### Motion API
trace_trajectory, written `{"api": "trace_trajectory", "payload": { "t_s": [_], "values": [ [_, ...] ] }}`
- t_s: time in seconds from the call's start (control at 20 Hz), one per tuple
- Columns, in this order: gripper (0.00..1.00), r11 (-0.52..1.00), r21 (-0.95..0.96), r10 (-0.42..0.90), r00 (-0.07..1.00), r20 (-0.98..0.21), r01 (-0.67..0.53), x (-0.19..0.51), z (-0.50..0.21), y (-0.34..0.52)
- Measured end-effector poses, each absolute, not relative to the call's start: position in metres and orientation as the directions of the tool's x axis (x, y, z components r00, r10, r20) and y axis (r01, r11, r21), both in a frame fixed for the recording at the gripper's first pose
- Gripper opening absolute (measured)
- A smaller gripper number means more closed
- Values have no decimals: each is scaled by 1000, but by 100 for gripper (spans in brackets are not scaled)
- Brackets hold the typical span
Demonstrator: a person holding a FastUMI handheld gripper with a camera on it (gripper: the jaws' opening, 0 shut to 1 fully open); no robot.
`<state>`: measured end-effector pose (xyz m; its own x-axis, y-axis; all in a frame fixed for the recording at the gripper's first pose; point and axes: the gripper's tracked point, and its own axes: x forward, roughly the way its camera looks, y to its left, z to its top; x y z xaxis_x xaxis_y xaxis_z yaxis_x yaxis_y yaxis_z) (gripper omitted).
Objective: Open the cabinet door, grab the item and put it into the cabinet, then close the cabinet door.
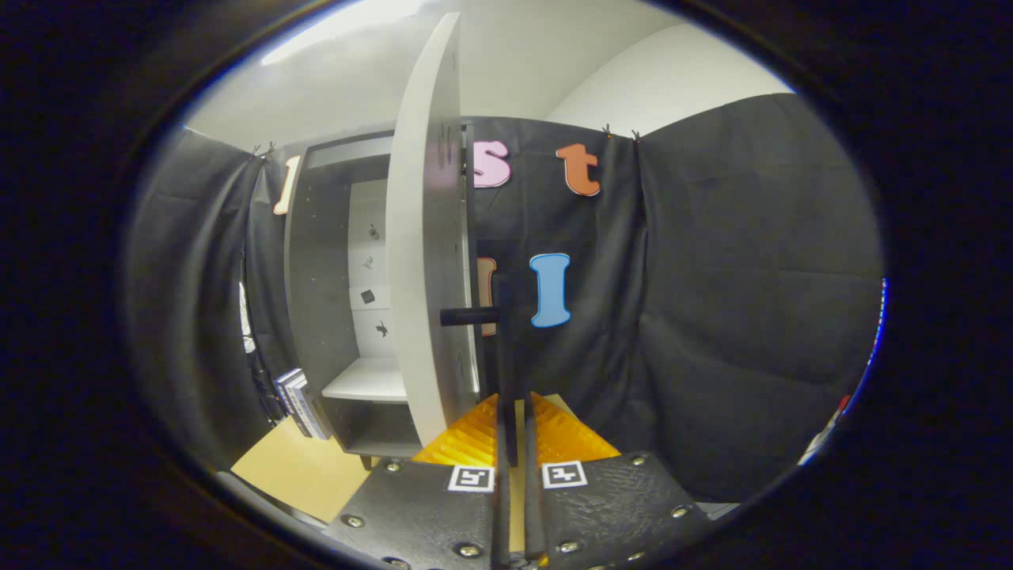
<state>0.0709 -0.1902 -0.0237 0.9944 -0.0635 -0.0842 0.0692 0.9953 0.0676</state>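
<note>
The gripper [513, 427] is seen from behind, its two fingers drawn close together on the dark vertical bar of the door handle [503, 356], which runs up from the narrow gap between them; both fingers appear to press on that bar. At the top of the bar a short dark peg joins the handle to the cabinet door [427, 237].

The door, a pale grey panel, is swung wide open and is viewed nearly edge-on, standing upright just ahead of the fingers and slightly to their left. Beyond it the cabinet [316, 285] is revealed: dark side walls, a white back panel with small dark marks, and a white shelf [368, 381] low inside, with a darker compartment beneath it.

A small stack of books [301, 402] is leaned against the outer left side of the cabinet, resting on the light wooden surface [297, 471] on which the cabinet stands. It cannot be told from this view whether the books are the item to be stored
</note>
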Motion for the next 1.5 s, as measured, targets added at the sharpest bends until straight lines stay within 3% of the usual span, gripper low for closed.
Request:
{"api": "trace_trajectory", "payload": {
  "t_s": [0.3,0.8,1.2,1.35,1.5],
  "values": [
    [8,995,91,-21,995,-94,30,71,-27,-207],
    [8,994,46,-89,987,-130,96,45,-36,-211],
    [8,995,28,-96,991,-97,99,-3,-32,-145],
    [22,996,76,-33,996,-87,40,3,-45,-94],
    [47,988,145,66,991,-118,-49,17,-77,-38]
  ]
}}
